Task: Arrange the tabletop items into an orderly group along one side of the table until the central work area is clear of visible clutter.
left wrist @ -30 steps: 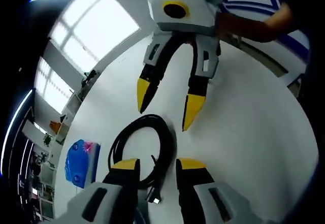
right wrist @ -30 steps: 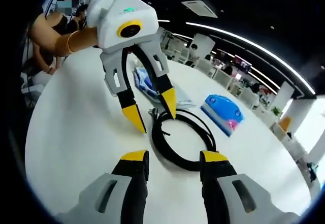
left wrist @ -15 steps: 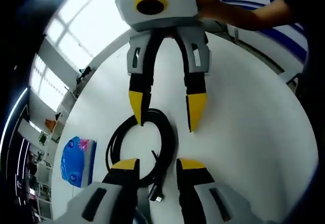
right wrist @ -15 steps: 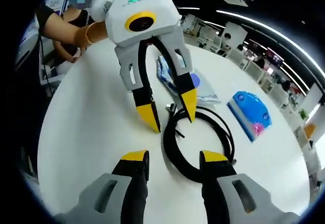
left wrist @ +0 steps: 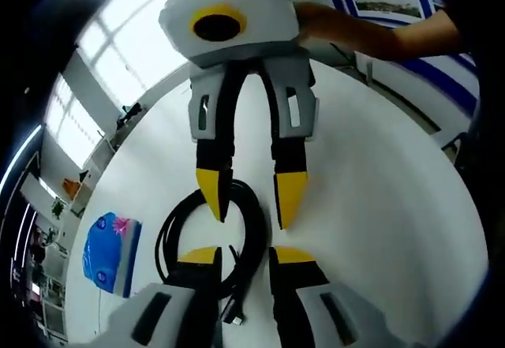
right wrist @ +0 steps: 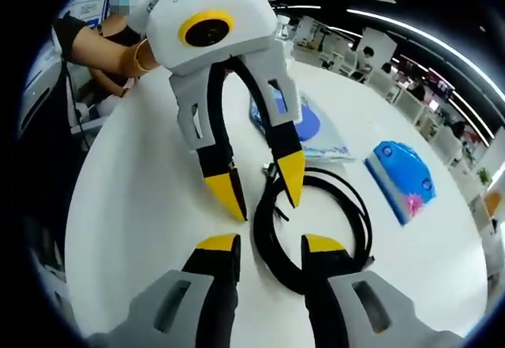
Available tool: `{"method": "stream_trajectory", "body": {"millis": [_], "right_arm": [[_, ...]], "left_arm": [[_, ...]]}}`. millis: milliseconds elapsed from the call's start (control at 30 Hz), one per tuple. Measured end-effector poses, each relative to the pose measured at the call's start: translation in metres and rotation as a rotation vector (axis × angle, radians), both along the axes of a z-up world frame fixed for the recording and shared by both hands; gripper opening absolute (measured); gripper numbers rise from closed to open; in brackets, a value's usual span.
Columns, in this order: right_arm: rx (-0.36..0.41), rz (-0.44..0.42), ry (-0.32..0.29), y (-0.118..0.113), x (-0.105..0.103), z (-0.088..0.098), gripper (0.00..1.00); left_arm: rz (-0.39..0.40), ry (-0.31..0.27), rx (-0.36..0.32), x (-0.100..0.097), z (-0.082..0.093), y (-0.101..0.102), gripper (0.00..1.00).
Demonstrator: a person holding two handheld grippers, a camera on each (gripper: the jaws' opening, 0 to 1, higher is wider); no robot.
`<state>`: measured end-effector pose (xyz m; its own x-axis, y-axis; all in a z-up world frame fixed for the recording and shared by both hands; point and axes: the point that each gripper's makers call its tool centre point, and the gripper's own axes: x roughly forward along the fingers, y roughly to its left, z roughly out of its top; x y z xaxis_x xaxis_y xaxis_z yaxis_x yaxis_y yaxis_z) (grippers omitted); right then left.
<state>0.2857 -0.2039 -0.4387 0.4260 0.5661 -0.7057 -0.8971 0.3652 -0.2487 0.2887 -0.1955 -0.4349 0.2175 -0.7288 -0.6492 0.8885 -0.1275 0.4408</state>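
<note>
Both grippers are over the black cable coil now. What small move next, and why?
Probably lower the right gripper and close it on the coiled black cable: its open jaws straddle the coil's near strand, while the left gripper faces it, also open and gripping nothing.

Black coiled cable (left wrist: 207, 236) flat on white table (left wrist: 379, 206), blue packet (left wrist: 110, 252) nearby.

Left tongs (left wrist: 241, 255): own jaws rise from 6 o'clock in the left gripper view, tips parted. In the right gripper view the same tongs (right wrist: 258, 190) enter from 11 o'clock, jaws spread and pointing toward 6 o'clock, held by a hand (right wrist: 146, 54) with a bracelet on the wrist.

Right tongs (right wrist: 268, 245): own jaws parted at 6 o'clock. In the left gripper view they (left wrist: 251, 200) descend from 12 o'clock, jaws apart, with a forearm (left wrist: 371, 36) extending toward 2 o'clock.
</note>
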Motion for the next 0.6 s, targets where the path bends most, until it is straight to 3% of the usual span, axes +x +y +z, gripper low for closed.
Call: {"method": "stream_trajectory", "body": {"millis": [200,300,600], "right_arm": [[-0.001,0.013,0.019,0.0013,0.0011,-0.0052,0.22],[0.008,0.021,0.025,0.0019,0.0019,-0.0074,0.15],[0.022,0.044,0.009,0.0051,0.0010,-0.0095,0.09]], "left_arm": [[0.009,0.024,-0.010,0.0033,-0.0036,-0.0038,0.19],[0.007,0.052,-0.006,0.0023,-0.0074,-0.0039,0.15],[-0.016,0.023,0.011,0.0006,-0.0083,-0.0044,0.12]]}}
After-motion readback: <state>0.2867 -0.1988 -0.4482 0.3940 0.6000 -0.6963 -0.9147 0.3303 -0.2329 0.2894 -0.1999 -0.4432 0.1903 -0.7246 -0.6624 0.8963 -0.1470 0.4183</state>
